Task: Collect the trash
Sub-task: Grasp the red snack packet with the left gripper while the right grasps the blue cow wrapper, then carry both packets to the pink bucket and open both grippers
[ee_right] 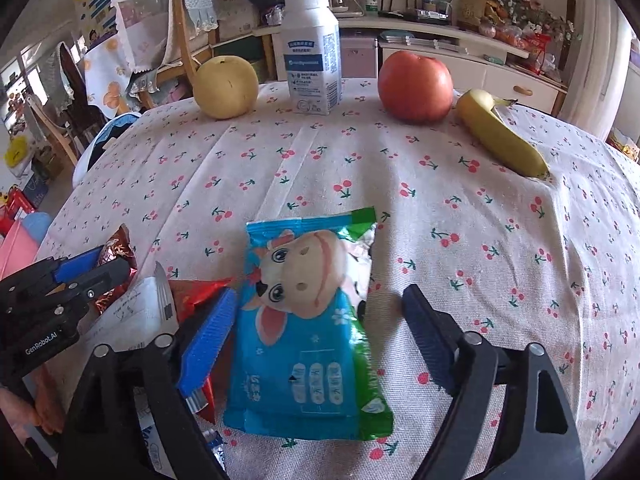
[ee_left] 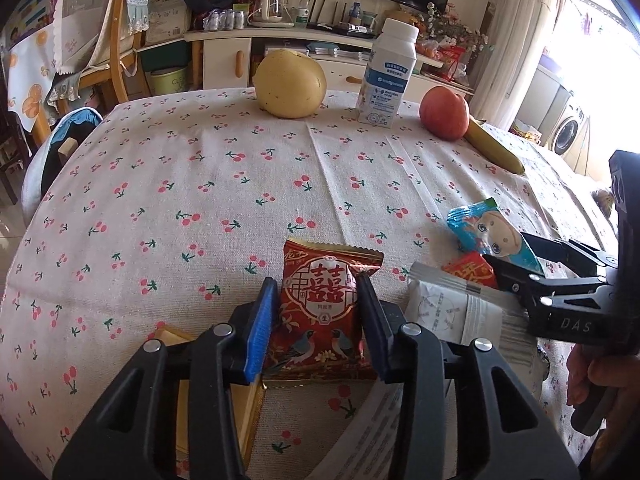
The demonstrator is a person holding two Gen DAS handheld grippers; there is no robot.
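A red snack packet (ee_left: 316, 312) with gold edges lies on the cherry-print tablecloth (ee_left: 200, 184). My left gripper (ee_left: 316, 320) is shut on it, one pad pressed to each side, and the foil is crumpled at the right pad. In the right wrist view, a blue cartoon-cow wrapper (ee_right: 304, 320) lies flat between the fingers of my right gripper (ee_right: 316, 332). That gripper is open, and its right finger stands clear of the wrapper. A white sachet (ee_left: 448, 312) and a small red packet (ee_left: 472, 272) lie between the two grippers.
A pear (ee_right: 226, 88), a white milk bottle (ee_right: 314, 52), an apple (ee_right: 416, 86) and a banana (ee_right: 500, 136) line the table's far edge. A gold-edged card (ee_left: 248, 408) lies under the left gripper. Chairs and a cabinet stand beyond the table.
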